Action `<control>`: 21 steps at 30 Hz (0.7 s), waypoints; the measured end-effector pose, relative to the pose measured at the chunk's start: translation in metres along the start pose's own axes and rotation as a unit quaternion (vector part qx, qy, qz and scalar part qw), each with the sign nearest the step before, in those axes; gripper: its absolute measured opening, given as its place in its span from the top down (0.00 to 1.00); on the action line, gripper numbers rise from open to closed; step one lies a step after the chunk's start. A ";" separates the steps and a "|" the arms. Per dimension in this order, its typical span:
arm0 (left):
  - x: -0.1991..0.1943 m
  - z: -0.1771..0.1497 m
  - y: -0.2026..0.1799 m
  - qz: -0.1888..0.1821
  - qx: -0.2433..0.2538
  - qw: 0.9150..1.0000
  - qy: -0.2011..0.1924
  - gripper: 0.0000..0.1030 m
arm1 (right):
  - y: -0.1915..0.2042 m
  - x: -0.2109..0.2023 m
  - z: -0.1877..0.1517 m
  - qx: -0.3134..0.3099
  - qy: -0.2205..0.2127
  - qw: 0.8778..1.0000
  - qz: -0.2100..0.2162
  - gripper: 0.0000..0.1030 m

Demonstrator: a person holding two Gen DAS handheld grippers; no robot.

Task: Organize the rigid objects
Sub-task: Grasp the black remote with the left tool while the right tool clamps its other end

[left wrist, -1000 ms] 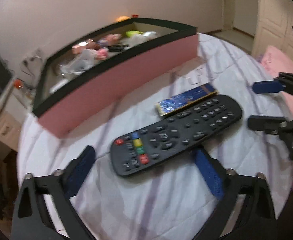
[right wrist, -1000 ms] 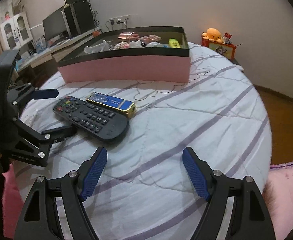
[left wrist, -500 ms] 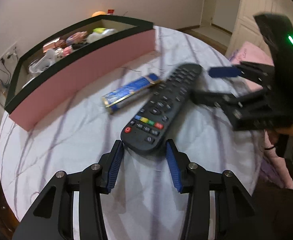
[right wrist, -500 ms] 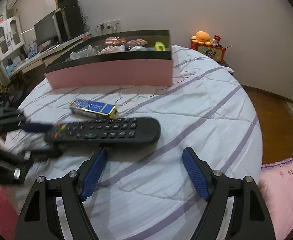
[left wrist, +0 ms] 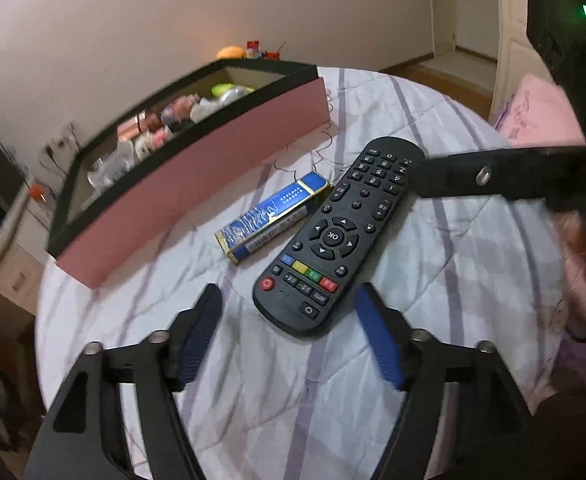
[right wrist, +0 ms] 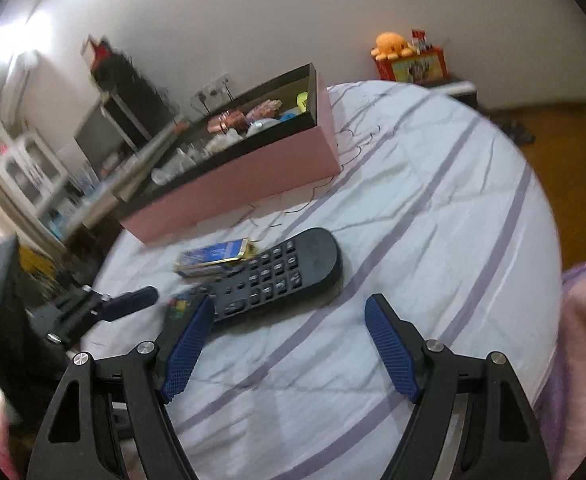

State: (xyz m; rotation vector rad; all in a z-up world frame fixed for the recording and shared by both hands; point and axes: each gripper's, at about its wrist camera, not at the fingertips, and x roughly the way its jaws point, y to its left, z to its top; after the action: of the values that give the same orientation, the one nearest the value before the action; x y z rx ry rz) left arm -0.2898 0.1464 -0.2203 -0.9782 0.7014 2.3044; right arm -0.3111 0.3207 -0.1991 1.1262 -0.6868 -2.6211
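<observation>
The long black plastic remote control [left wrist: 335, 236] lies flat on the white quilt with purple stripes [left wrist: 473, 264], and the small blue and gold box wrapped in foil [left wrist: 271, 216] lies just beside it, on the side of the pink open box with a black rim [left wrist: 197, 184]. The left gripper [left wrist: 289, 336] is near the button end of the remote; its jaws have just been opening and now stand apart, with nothing pressed between them. The right gripper [right wrist: 289, 344] has its jaws wide apart too, empty, near the plain end of the remote. I judge the remote to be stiff, light and rather smooth, so it will not bend, but it may slip if it is held only at the tip. A hold across its narrow width, near the middle, looks safest. The soft quilt gives under the fingers, which should help them go below the edges. The foil box is very close on one side, so a finger may push it. On the other side the quilt is free, and the pink box stands open above, well apart.
</observation>
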 end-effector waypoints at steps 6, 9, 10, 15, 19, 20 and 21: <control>0.004 0.004 -0.004 0.005 0.009 1.000 -0.015 0.26 | -0.011 -0.011 -0.016 0.116 -0.023 0.990 0.075 0.23; 0.005 0.006 -0.007 0.011 0.018 0.999 -0.025 0.28 | -0.012 -0.006 -0.017 0.170 -0.026 0.978 0.118 0.23; 0.005 0.007 -0.009 0.013 0.025 0.999 -0.028 0.32 | -0.012 -0.006 -0.016 0.181 -0.029 0.975 0.124 0.23; 0.007 0.008 -0.014 -0.006 0.046 0.998 -0.034 0.50 | -0.014 0.009 -0.012 0.233 -0.031 0.963 0.133 0.45; 0.008 0.010 -0.012 -0.013 0.045 0.998 -0.036 0.54 | -0.018 0.025 -0.011 0.255 -0.027 0.962 0.091 0.79; 0.008 0.010 -0.011 -0.014 0.045 0.998 -0.035 0.54 | -0.018 0.026 -0.011 0.260 -0.026 0.961 0.091 0.81; 0.009 0.010 -0.010 -0.016 0.044 0.998 -0.035 0.55 | -0.018 0.028 -0.010 0.266 -0.027 0.959 0.094 0.81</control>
State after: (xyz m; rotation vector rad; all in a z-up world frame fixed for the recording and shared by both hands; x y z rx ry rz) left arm -0.2934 0.1621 -0.2232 -0.8582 0.7444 2.2485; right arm -0.3230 0.3234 -0.2313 1.0445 -1.4956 -2.3723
